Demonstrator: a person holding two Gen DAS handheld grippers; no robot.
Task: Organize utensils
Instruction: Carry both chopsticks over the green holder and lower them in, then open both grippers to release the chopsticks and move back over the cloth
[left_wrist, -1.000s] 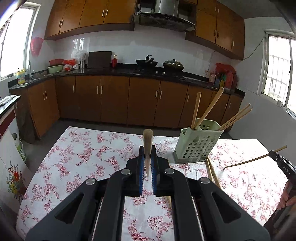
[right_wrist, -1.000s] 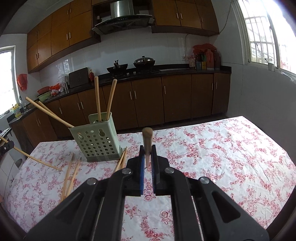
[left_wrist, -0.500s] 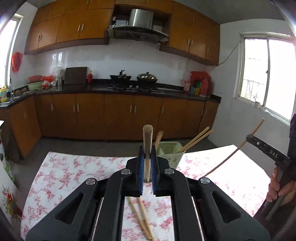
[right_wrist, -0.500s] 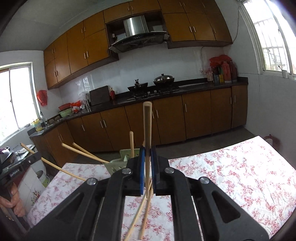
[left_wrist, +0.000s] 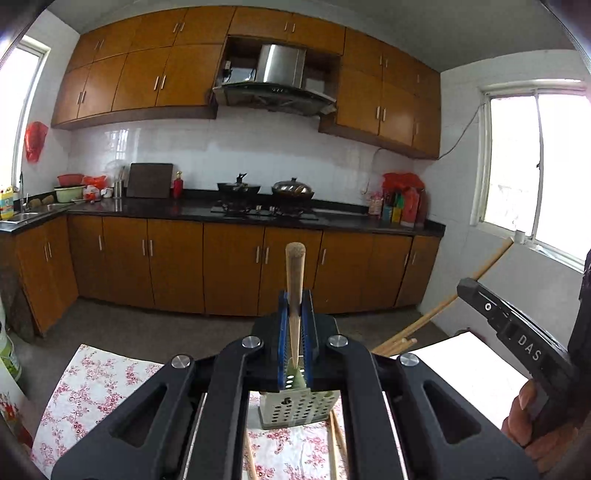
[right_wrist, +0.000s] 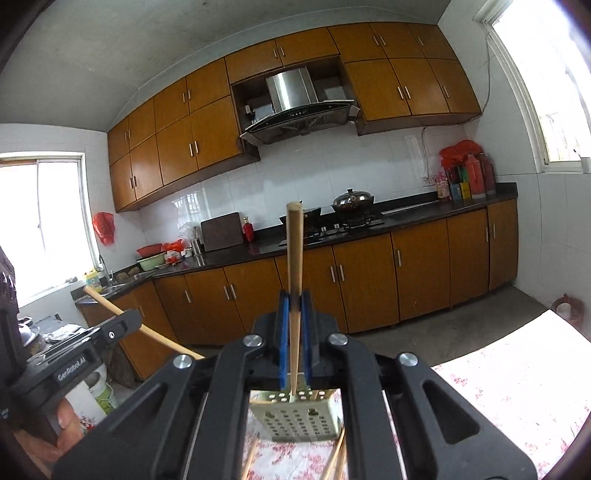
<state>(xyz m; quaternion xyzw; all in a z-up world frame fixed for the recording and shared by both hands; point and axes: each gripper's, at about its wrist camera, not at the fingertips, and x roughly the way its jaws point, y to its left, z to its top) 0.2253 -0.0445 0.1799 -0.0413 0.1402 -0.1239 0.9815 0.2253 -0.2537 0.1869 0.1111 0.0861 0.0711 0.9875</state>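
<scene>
Left window (left_wrist: 11, 110): seen at 9 o'clock in the left wrist view, beside a red bag (left_wrist: 35, 140) hung on the wall.
Sink corner (left_wrist: 22, 216): set at the left end of the black counter (left_wrist: 184, 212), with bowls and a dark board (left_wrist: 149, 181) along it.
Tablecloth (left_wrist: 96, 380): a red-flowered cloth is spread on the table, seen at 7 o'clock below the left gripper.
Left gripper (left_wrist: 294, 325): its blue jaws are clamped on a wooden chopstick (left_wrist: 294, 280), which is held upright and points to 12 o'clock.
Basket (left_wrist: 295, 406): a pale green holed basket stands on the cloth at 6 o'clock, directly under the left jaws; loose chopsticks (left_wrist: 338, 435) lie beside its base.
Stove: two pans (left_wrist: 266, 188) are seen on the hob at 12 o'clock, under the steel hood (left_wrist: 280, 70).
Right gripper (right_wrist: 294, 317): its blue jaws are pressed together on a second chopstick (right_wrist: 294, 258), also upright, with its lower tip seen just above the basket.
Right hand (left_wrist: 532, 417): seen at 4 o'clock in the left wrist view, wrapped round the black handle.
Right window (left_wrist: 535, 170): seen at 3 o'clock, bright and washed out.
</scene>
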